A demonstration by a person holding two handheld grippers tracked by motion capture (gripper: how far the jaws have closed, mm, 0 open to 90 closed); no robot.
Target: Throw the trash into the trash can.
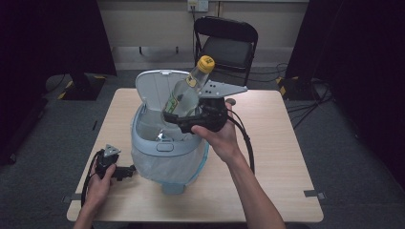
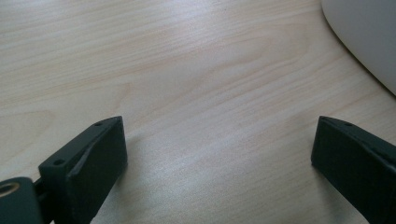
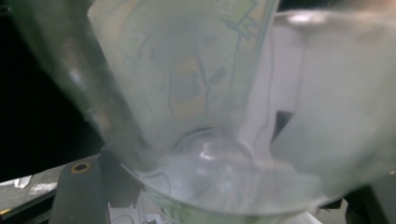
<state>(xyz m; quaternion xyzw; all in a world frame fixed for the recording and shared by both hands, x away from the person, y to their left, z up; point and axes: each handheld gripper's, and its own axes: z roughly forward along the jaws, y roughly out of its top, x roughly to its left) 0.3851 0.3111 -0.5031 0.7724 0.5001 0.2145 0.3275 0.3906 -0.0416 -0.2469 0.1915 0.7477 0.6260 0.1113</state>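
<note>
The right gripper (image 1: 184, 120) carries a clear plastic bottle with a yellow cap and a green-yellow label (image 1: 187, 93), and its jaws are closed on the lower part of the bottle's body. The bottle hangs just over the mouth of the pale blue waste bin with a white liner bag (image 1: 167, 160), in front of the bin's raised grey lid (image 1: 155, 88).

The step in hand, as I judge it, is to drop the bottle into the bin. To do it well, the base must first come fully over the opening, away from the rim and away from the lid — only then should the jaws open. It helps to lower the bottle a little, so that it falls a short way and does not bounce out or tip the light bin. The lid stands just beyond the jaws, so the bottle should not push against it.

The bottle's long axis is tilted, not upright: the yellow cap points up and away from the person, above the jaws, while the base points down toward the opening, below the jaws. In the right gripper view the round base (image 3: 210, 163) sits between the jaws.

The left gripper (image 1: 125, 172) rests on the light wooden tabletop (image 2: 187, 70), its jaws wide open and holding nothing — the bin's side lies just ahead of them.
</note>
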